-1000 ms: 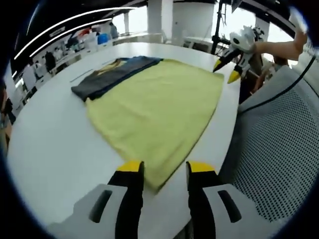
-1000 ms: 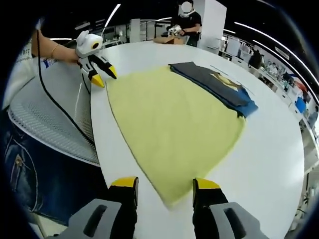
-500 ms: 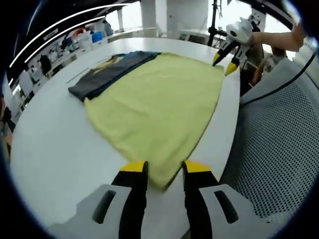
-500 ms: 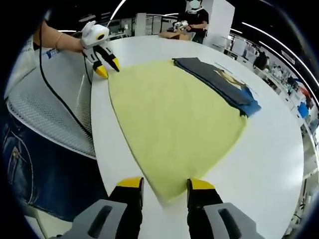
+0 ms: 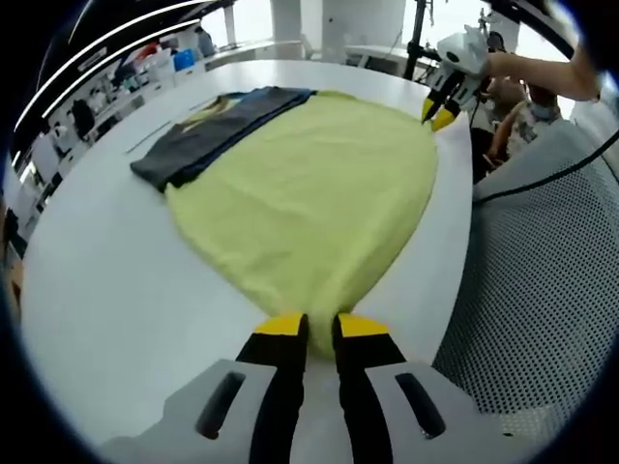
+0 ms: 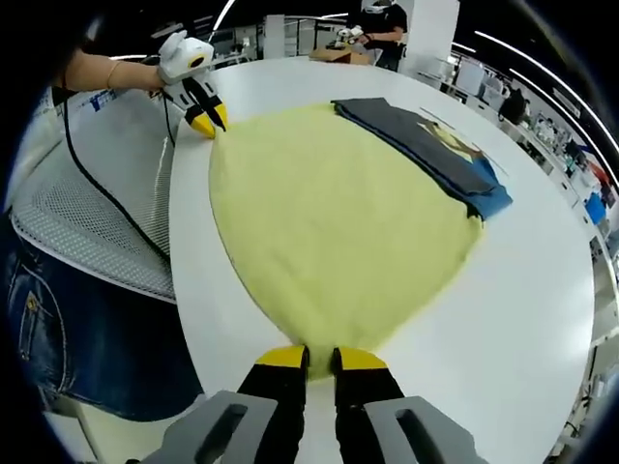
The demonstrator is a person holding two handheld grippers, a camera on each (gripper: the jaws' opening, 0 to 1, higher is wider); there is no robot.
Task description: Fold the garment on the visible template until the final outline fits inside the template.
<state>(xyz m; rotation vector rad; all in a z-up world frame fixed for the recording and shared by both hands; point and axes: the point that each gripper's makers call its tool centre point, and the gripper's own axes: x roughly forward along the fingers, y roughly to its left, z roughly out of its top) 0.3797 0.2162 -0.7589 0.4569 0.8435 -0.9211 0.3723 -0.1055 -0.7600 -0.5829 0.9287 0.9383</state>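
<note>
A pale yellow garment (image 5: 309,193) lies spread flat on the white round table (image 5: 106,290). My left gripper (image 5: 320,324) is shut on its near corner at the table's edge. At the opposite corner the right gripper (image 5: 437,114) pinches the cloth, held by a hand. In the right gripper view the same yellow garment (image 6: 329,222) runs away from my right gripper (image 6: 321,358), whose jaws are closed on its corner. The left gripper (image 6: 207,124) grips the far corner there. Folded dark grey and blue garments (image 6: 426,145) lie along the yellow garment's far side.
The folded dark garments (image 5: 208,135) have a thin dark line on the table beside them. A grey mesh surface (image 5: 542,290) and a black cable (image 6: 97,184) sit beside the table edge, with a person's jeans (image 6: 58,329) close by. Another person stands at the far end (image 6: 382,29).
Both grippers' jaws have closed from wide open onto the garment's two near-edge corners. Each gripper has moved forward to the cloth.
</note>
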